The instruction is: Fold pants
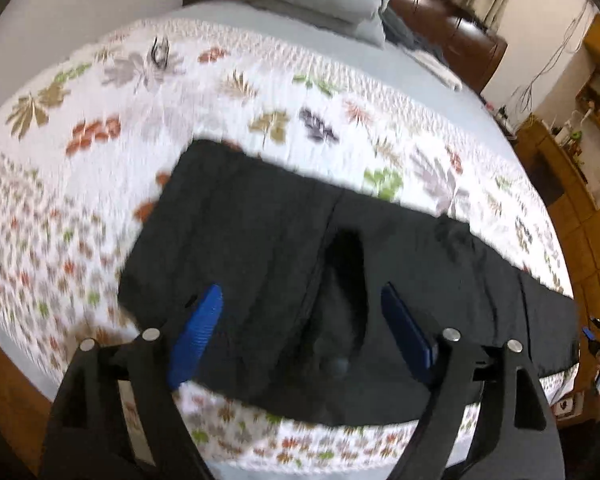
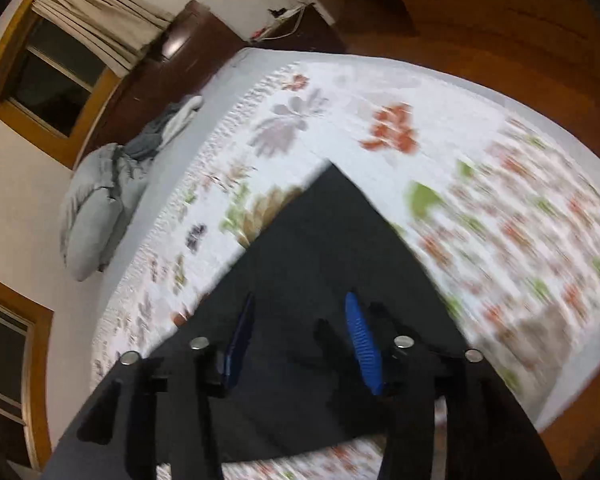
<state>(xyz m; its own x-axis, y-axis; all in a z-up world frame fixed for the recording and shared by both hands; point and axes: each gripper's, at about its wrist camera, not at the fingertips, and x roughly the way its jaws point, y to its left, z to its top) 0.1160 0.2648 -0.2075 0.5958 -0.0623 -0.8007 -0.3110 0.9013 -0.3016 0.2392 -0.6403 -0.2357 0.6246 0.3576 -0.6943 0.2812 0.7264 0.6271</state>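
Left wrist | black pants (image 1: 260, 232) flat | leaf-print quilt (image 1: 100, 92) | jaws spread

Left gripper (image 1: 302, 312): black plastic frame, ribbed blue finger pads (image 1: 198, 332), round silver screw heads on the arms just behind the pads. Right gripper (image 2: 300, 328): same black frame, blue ribbed pads (image 2: 362, 344), silver screws behind them.

wood floor (image 2: 480, 20), curtained window (image 2: 60, 68) (dark), headboard (image 1: 452, 36)
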